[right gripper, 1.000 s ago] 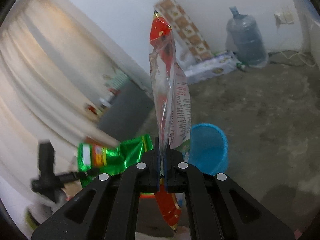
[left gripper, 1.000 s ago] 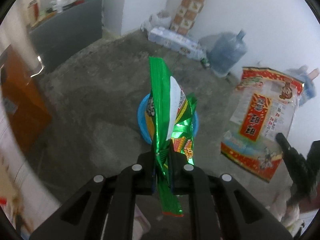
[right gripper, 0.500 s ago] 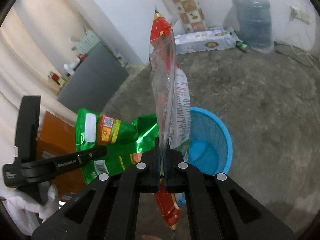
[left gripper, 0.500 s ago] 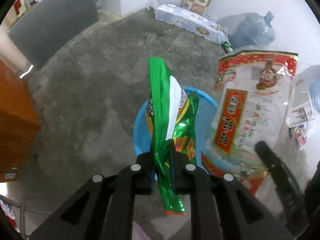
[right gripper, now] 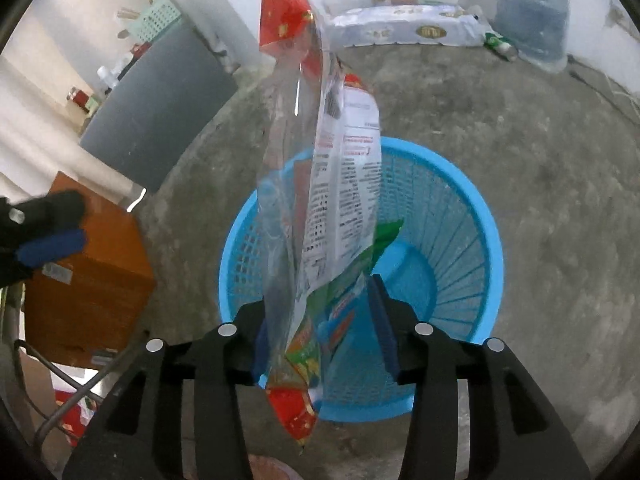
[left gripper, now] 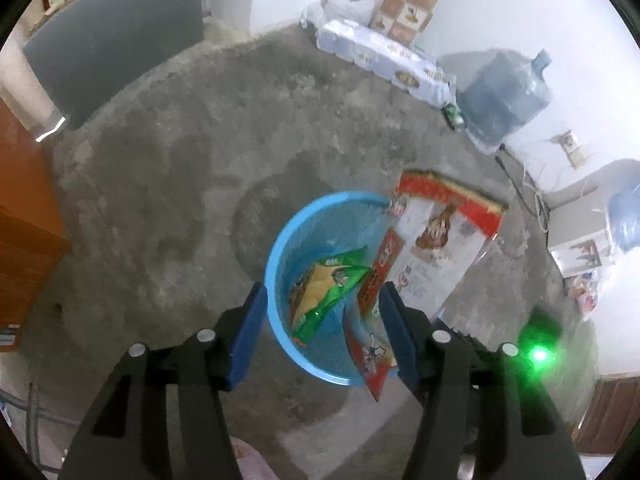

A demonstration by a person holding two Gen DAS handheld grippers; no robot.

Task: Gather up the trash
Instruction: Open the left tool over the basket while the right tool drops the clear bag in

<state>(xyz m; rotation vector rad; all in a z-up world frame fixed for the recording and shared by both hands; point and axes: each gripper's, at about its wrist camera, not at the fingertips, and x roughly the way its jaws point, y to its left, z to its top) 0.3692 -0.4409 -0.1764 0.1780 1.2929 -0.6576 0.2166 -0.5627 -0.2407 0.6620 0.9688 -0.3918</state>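
A blue mesh basket (left gripper: 280,248) stands on the concrete floor; it also shows in the right wrist view (right gripper: 460,216). A green snack wrapper (left gripper: 328,284) lies inside it, partly seen in the right wrist view (right gripper: 384,236). My left gripper (left gripper: 322,334) is open and empty above the basket. My right gripper (right gripper: 324,332) is open; the red and clear snack bag (right gripper: 320,184) hangs loose between its jaws over the basket. The bag also shows in the left wrist view (left gripper: 432,248).
An orange wooden cabinet (right gripper: 84,280) stands left of the basket. A grey cabinet (left gripper: 116,40), a pack of bottles (left gripper: 384,60) and a water jug (left gripper: 504,96) line the walls. Cables (left gripper: 528,192) run along the right wall.
Both grippers opened. The green wrapper dropped from my left gripper into the basket. The red bag came loose in my right gripper above the basket. Both grippers moved closer over it.
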